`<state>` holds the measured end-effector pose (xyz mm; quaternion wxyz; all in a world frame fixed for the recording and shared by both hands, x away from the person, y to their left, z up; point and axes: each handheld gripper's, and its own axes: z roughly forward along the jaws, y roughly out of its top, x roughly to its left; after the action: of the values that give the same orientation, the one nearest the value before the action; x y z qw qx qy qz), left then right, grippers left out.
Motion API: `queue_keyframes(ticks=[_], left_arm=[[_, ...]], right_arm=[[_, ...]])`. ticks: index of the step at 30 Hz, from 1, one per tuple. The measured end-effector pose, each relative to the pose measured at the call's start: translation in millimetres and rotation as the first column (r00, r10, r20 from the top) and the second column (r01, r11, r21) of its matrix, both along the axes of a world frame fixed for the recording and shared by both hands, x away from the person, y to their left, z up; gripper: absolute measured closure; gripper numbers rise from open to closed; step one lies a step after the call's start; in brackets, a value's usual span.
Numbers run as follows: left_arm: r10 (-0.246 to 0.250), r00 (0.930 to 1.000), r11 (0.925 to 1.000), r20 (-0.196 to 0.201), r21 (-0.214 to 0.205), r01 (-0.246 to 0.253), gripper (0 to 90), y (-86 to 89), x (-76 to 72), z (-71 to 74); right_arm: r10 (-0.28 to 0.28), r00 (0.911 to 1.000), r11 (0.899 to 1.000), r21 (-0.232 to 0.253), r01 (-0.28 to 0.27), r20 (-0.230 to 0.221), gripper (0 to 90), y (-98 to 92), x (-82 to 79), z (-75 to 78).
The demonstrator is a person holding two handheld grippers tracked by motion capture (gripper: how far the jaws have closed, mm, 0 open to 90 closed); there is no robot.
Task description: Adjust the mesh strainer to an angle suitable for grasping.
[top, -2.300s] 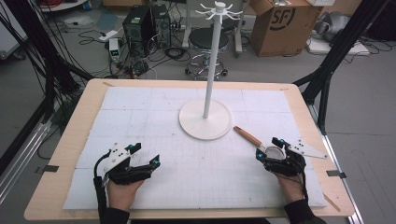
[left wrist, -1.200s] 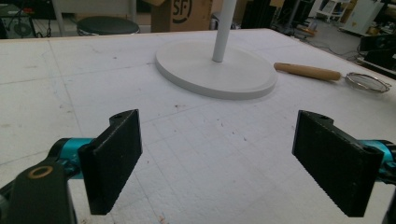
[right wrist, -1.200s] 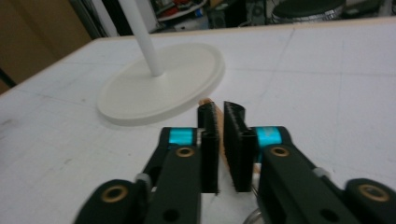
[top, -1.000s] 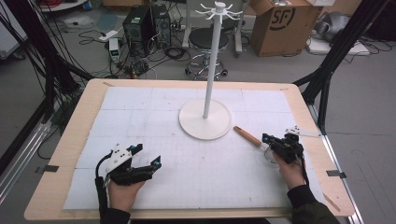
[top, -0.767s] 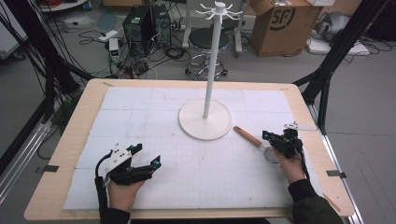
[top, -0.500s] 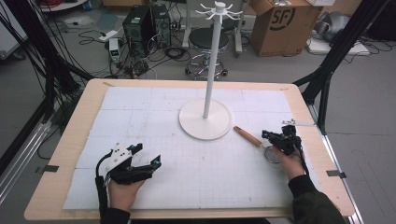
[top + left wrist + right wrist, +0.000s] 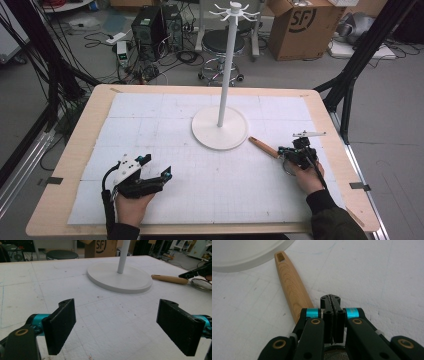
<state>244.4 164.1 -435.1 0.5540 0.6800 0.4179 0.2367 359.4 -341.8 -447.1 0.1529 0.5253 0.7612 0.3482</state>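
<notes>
A small strainer lies on the white mat at the right, its wooden handle (image 7: 262,146) (image 7: 292,290) pointing toward the white stand's round base (image 7: 220,132). Its metal mesh ring (image 7: 288,168) (image 7: 201,284) sits by the person's right hand. My right gripper (image 7: 295,151) (image 7: 332,302) is shut, pads pressed together, tips just past the handle's near end and beside it. I see nothing between the pads. My left gripper (image 7: 156,167) (image 7: 117,327) rests at the front left, jaws wide open and empty, facing the stand.
The stand's thin white pole (image 7: 226,65) rises from the base (image 7: 120,280) to a ring of hooks (image 7: 234,10). The mat (image 7: 165,115) covers most of the wooden table (image 7: 90,120). Boxes, a stool and cables lie on the floor beyond.
Since the earliest frame the right gripper has shifted a little away from the person toward the handle and tilted over. Over the last second it barely moved. The left gripper stayed put.
</notes>
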Motion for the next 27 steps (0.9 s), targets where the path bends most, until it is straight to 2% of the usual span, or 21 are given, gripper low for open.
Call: queue_keyframes(ticks=[13,18,27], left_arm=[[0.004,1.0,1.0,0.001,0.007,-0.004,16.3,-0.4,0.0,-0.2],[0.002,1.0,1.0,-0.001,0.009,-0.002,16.4,-0.3,-0.7,0.2],[0.004,1.0,1.0,-0.001,0.008,-0.004,16.5,-0.1,-0.7,0.3]], right_arm=[[0.057,0.9979,0.998,-0.024,-0.058,-0.029,89.9,8.0,-7.3,3.4],[0.06,0.9975,0.998,-0.025,-0.061,-0.037,89.9,10.0,-7.3,4.0],[0.062,0.9959,0.998,-0.017,-0.063,-0.067,89.9,19.6,9.9,8.9]])
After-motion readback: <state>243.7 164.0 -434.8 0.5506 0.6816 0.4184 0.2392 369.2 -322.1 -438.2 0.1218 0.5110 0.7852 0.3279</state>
